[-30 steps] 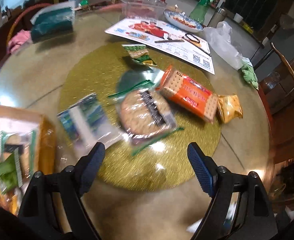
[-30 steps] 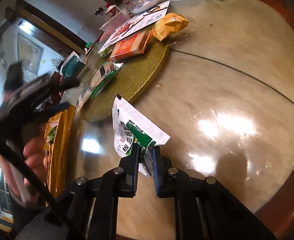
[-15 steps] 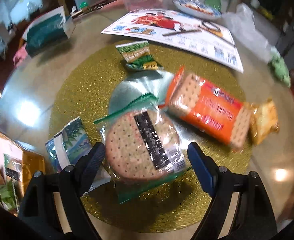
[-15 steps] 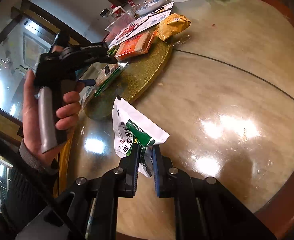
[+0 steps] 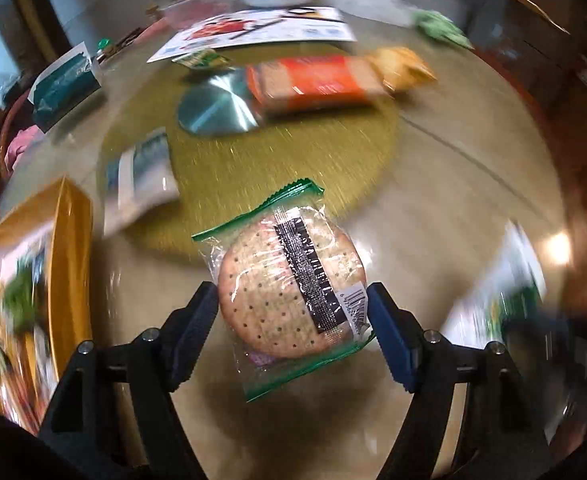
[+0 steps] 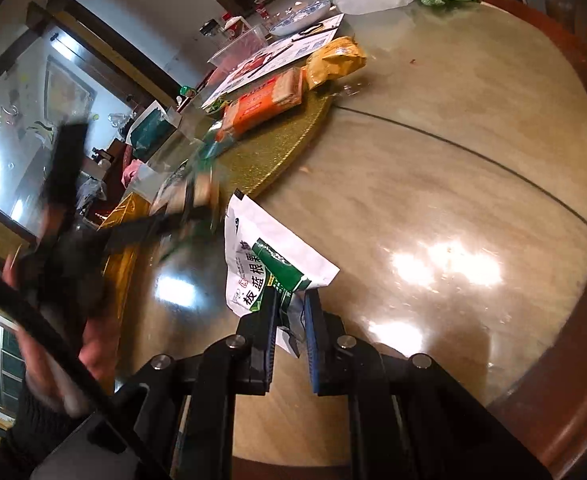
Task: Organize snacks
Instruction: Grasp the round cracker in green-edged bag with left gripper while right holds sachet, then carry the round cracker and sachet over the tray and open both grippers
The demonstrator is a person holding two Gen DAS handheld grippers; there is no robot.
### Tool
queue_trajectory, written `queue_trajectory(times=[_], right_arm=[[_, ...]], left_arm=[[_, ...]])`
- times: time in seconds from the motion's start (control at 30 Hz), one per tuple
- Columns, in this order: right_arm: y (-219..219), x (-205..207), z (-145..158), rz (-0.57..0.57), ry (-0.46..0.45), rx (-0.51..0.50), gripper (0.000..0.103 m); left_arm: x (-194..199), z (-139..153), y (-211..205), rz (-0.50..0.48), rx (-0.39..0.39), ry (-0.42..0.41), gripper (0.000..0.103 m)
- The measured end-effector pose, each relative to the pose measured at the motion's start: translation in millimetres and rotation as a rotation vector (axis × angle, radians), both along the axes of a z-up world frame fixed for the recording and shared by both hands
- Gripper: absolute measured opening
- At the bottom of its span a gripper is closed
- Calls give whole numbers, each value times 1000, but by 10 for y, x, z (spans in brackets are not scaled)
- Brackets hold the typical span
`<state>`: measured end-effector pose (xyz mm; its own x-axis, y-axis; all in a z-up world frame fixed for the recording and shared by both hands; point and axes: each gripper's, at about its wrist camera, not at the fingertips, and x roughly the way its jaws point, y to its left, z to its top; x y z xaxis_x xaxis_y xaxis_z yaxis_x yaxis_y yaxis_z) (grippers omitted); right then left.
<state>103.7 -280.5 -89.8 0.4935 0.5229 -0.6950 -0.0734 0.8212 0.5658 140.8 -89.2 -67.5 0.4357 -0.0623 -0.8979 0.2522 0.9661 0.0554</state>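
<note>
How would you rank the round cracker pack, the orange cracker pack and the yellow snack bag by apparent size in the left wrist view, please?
1. Round cracker pack, largest, though it sits nearest the camera between the left gripper pads.
2. Orange cracker pack.
3. Yellow snack bag, smallest; blurred and farthest.

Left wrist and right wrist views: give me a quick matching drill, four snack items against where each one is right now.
Things:
1. round cracker pack
2. white and green sachet
3. orange biscuit pack
4. yellow snack bag

Places:
A. lying on the gold mat
B. pinched in the right gripper
C. between the left gripper's pads
D. just past the orange pack's far end

Pairs: 1-C, 2-B, 3-A, 4-D
</note>
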Motion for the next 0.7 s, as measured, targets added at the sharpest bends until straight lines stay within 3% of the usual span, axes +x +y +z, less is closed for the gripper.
queue_trajectory(times=[0.13,0.3,0.43,0.7], right_arm=[[-8,-48,-3,-8,-1,-2,11],[96,-98,32,19,4,-45,12],[155,-129,77,38,-5,-90,11],[168,-175,130,16,-19,-100,14]], left_arm=[[-487,11,122,8,-69,20,77],[-810,14,163,43,-73,-1,78],[-820,-8,137,47,-56,-11,79],[-701,-82,235,65,-111,13,84]])
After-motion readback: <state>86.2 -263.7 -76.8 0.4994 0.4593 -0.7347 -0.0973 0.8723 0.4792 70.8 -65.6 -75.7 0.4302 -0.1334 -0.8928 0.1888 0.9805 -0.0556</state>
